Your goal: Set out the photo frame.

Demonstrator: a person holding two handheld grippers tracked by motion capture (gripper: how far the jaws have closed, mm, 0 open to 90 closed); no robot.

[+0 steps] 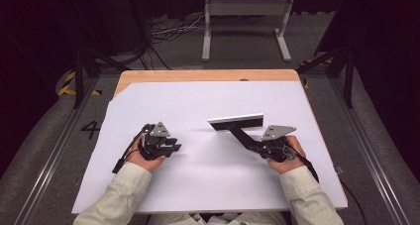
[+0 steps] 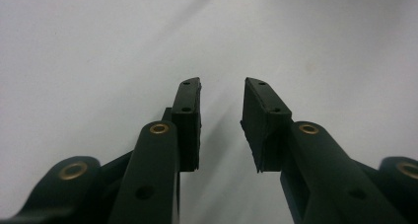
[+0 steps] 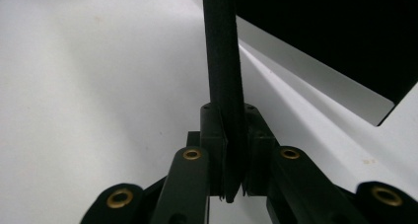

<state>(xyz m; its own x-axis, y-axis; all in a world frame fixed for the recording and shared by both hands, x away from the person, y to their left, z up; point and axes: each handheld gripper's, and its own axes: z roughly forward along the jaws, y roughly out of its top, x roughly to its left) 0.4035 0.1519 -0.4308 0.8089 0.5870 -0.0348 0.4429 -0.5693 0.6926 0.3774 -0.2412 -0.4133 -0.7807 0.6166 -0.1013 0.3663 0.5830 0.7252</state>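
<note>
On the smooth white sheet covering the wooden worktop [image 1: 148, 76], the right gripper [image 1: 258, 146] had its fingers clamped on the thin black handle of a flat, white-edged black squeegee-like tool [image 1: 236, 121], while the left gripper [image 1: 173, 148] rested with fingers apart, matte rubber pads [image 2: 190, 120] visible up close.

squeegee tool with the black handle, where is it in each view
High view: the squeegee tool sits right of centre, handle running down to the right claw.
Left gripper view: not in it.
Right gripper view: the handle rises up the middle, clamped between the jaws; blade at upper right.
Shared landmark: the white sheet.
</note>
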